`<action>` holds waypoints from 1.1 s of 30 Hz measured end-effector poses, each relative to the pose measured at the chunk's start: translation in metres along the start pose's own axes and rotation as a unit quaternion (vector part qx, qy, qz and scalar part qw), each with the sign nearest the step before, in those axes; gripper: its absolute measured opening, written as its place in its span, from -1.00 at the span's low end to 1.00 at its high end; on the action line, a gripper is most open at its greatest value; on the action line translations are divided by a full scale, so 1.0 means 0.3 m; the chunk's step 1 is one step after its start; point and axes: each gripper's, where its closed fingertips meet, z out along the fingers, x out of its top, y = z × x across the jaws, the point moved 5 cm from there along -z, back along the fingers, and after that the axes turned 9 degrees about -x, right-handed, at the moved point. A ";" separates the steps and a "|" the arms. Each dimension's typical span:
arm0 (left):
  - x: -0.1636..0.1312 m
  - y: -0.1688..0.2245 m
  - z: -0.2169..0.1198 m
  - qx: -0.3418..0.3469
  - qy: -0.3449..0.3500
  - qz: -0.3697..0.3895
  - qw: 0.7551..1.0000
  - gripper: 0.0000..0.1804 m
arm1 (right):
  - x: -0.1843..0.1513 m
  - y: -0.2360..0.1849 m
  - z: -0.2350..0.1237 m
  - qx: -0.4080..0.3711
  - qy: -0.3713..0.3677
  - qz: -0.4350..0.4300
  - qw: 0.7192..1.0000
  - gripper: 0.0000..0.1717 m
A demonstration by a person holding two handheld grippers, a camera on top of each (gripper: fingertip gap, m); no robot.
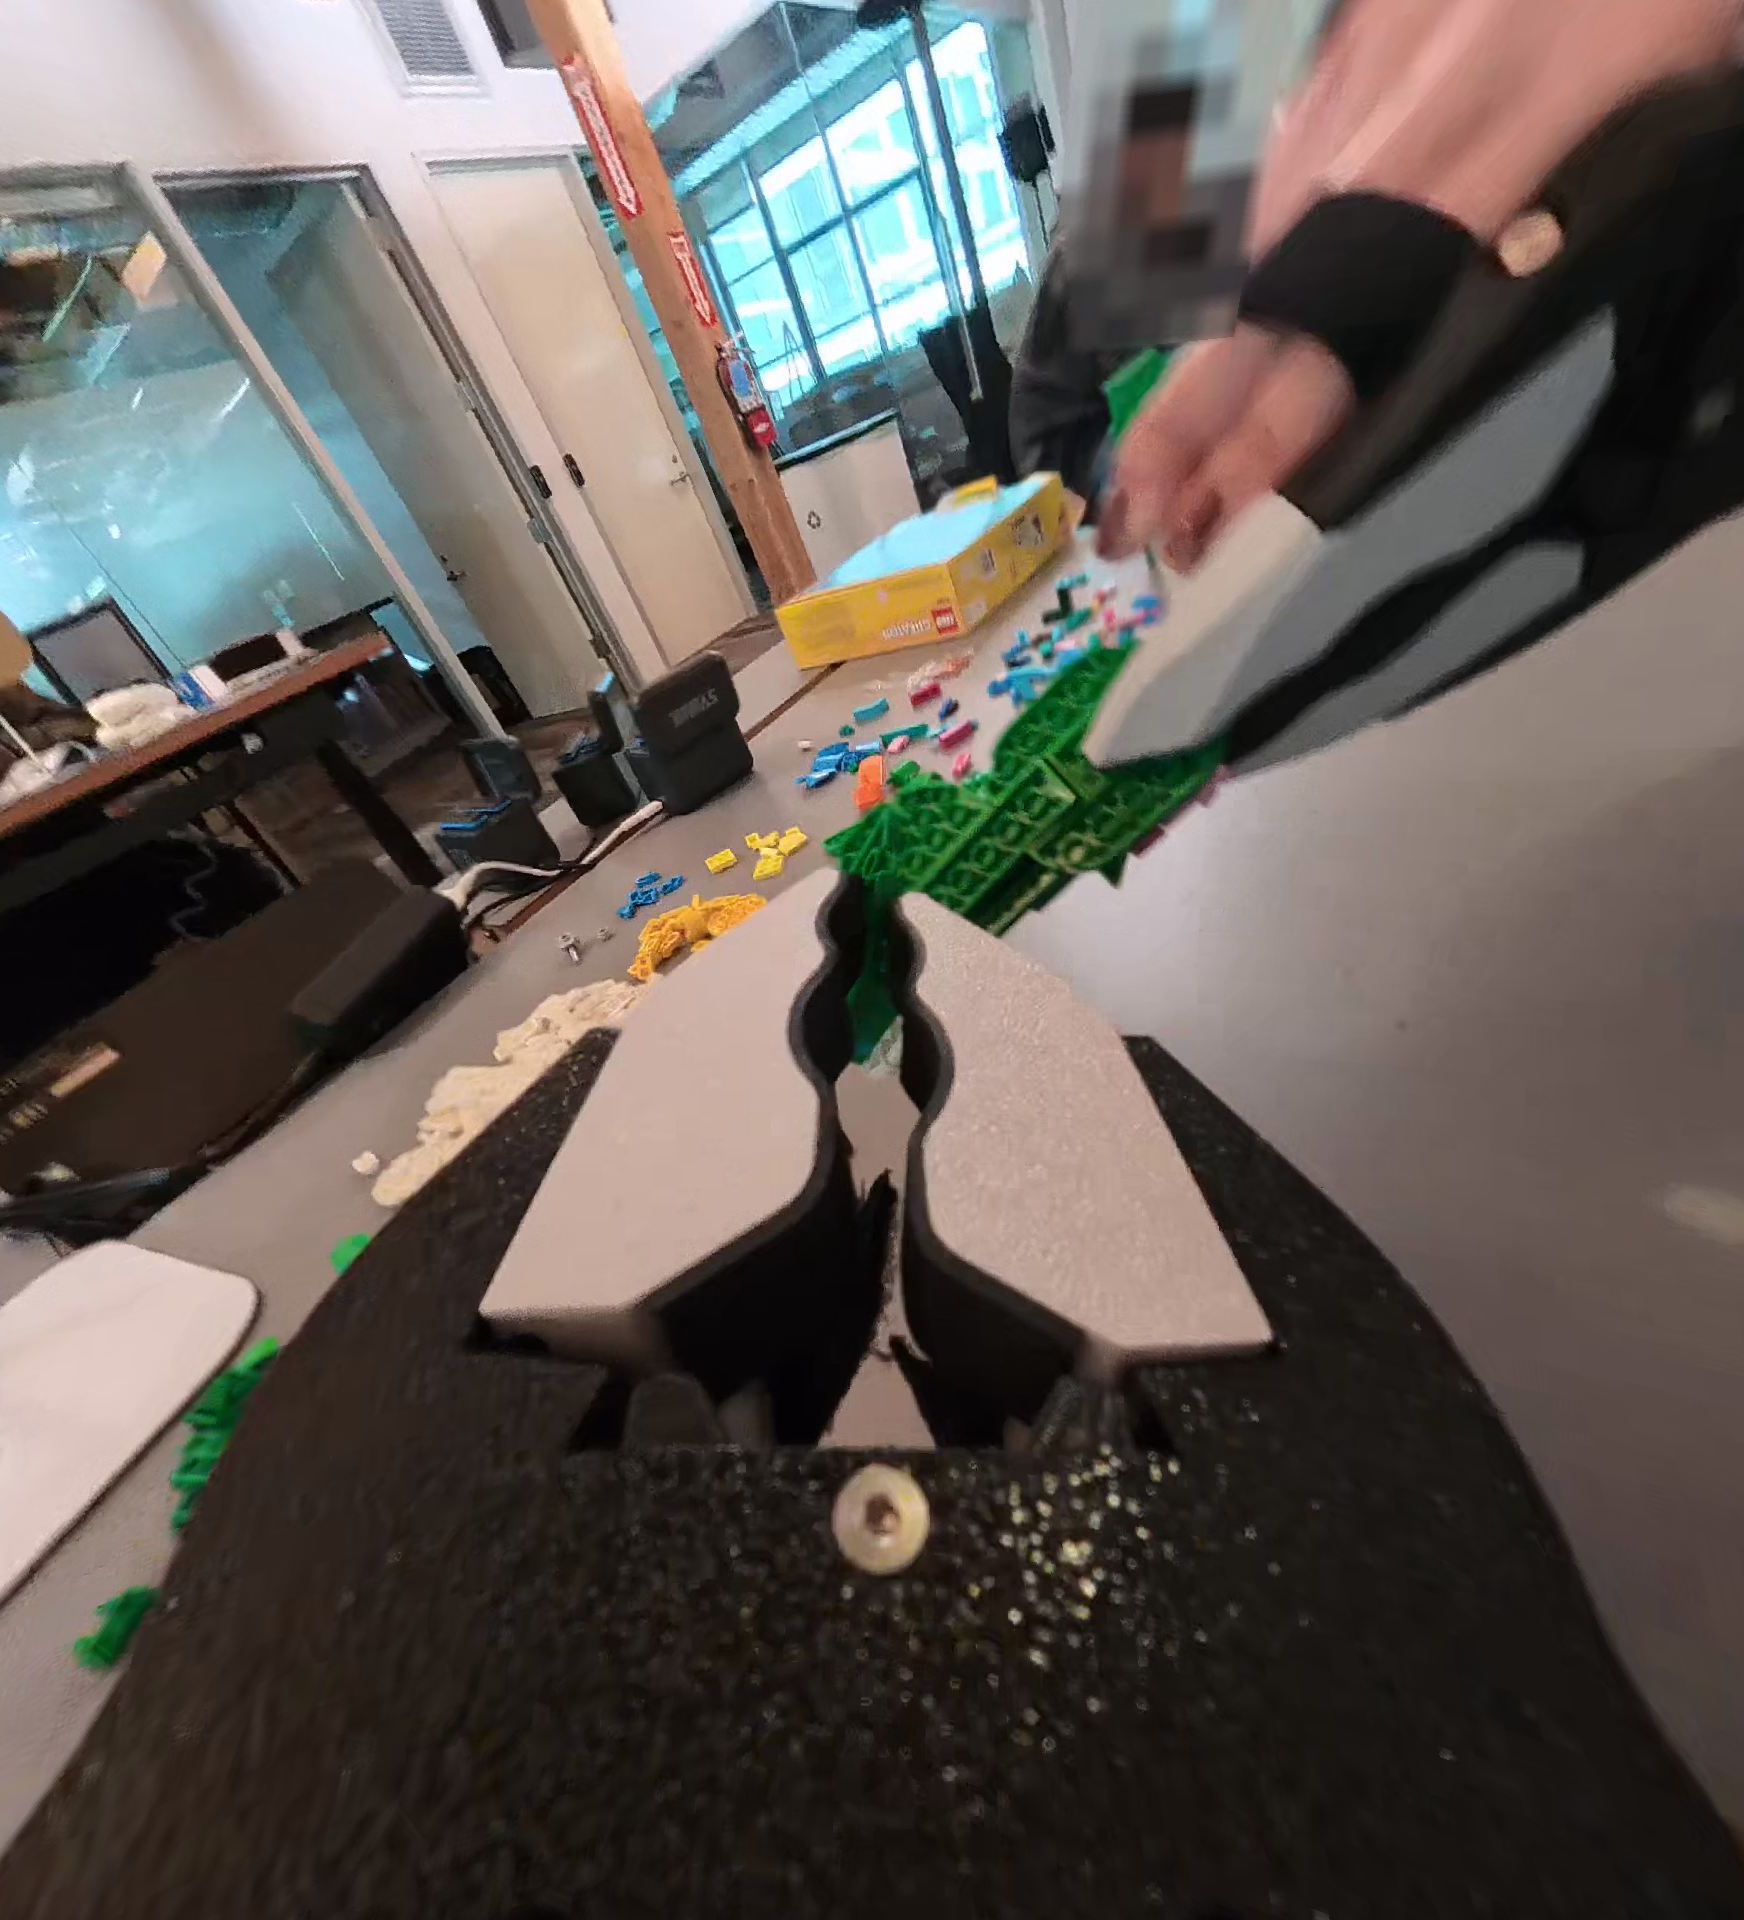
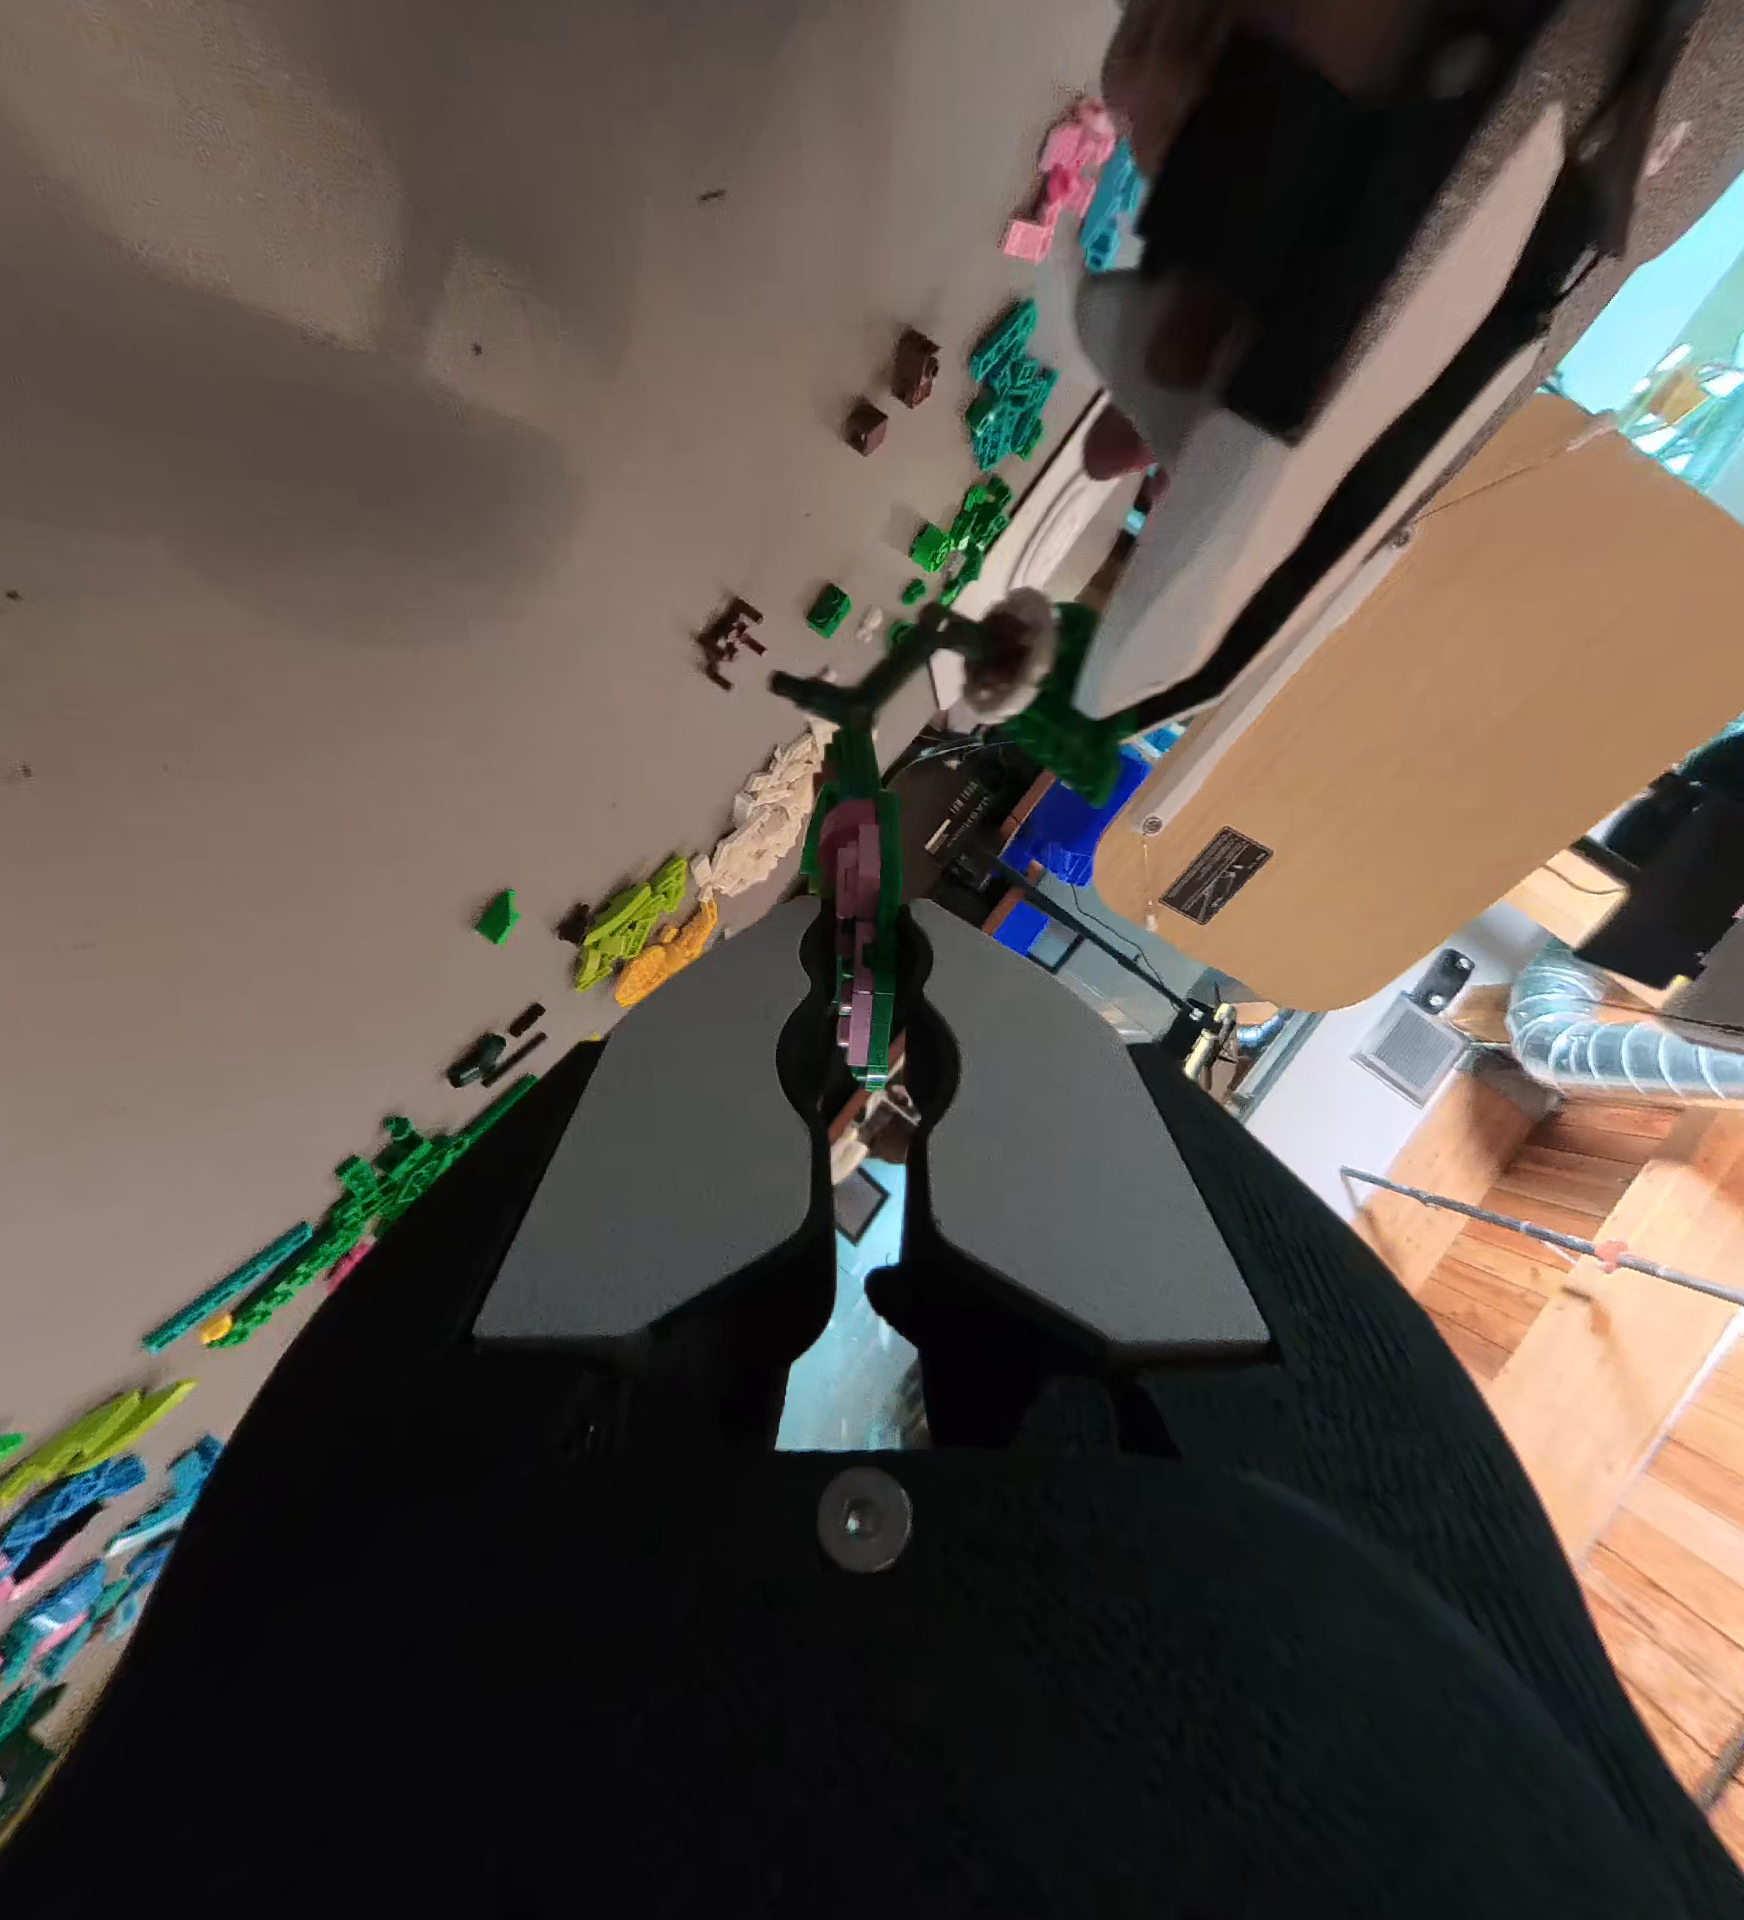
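In the left wrist view my left gripper [image 1: 873, 914] is shut on the edge of a green brick plate [image 1: 873, 987]. This plate belongs to a larger green brick assembly [image 1: 1013, 821] held above the grey table [image 1: 1419, 987]. The right gripper [image 1: 1148, 717], held by a gloved hand [image 1: 1221, 447], grips the assembly's far end. In the right wrist view my right gripper [image 2: 860, 925] is shut on a green and mauve part [image 2: 852, 862] of the same assembly. A dark green stem with a round brown and white piece [image 2: 1008, 649] leads to a green leafy part [image 2: 1065, 727], which the left gripper [image 2: 1148, 644] holds.
Loose bricks lie sorted in piles on the table: yellow [image 1: 686, 930], white [image 1: 494, 1081], blue [image 1: 826, 764], brown [image 2: 909, 369], lime [image 2: 629, 914]. A yellow box [image 1: 930, 603] lies at the far end. Black chargers [image 1: 686, 743] and a white tray [image 1: 47, 1382] sit at the left edge. The left gripper's tips are roughly 7 cm from the right gripper's.
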 end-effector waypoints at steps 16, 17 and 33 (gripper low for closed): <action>-0.067 -0.117 -0.012 -0.149 0.113 -0.383 0.905 -0.95 | -0.028 -0.189 -0.018 0.007 -0.052 0.210 0.976 -0.90; -0.065 -0.114 -0.011 -0.151 0.113 -0.382 0.905 -0.95 | -0.019 -0.208 -0.018 0.017 -0.048 0.207 0.977 -0.90; -0.018 -0.036 -0.006 -0.169 0.127 -0.232 0.950 -0.96 | -0.040 -0.001 0.026 0.230 0.120 0.791 0.553 -0.53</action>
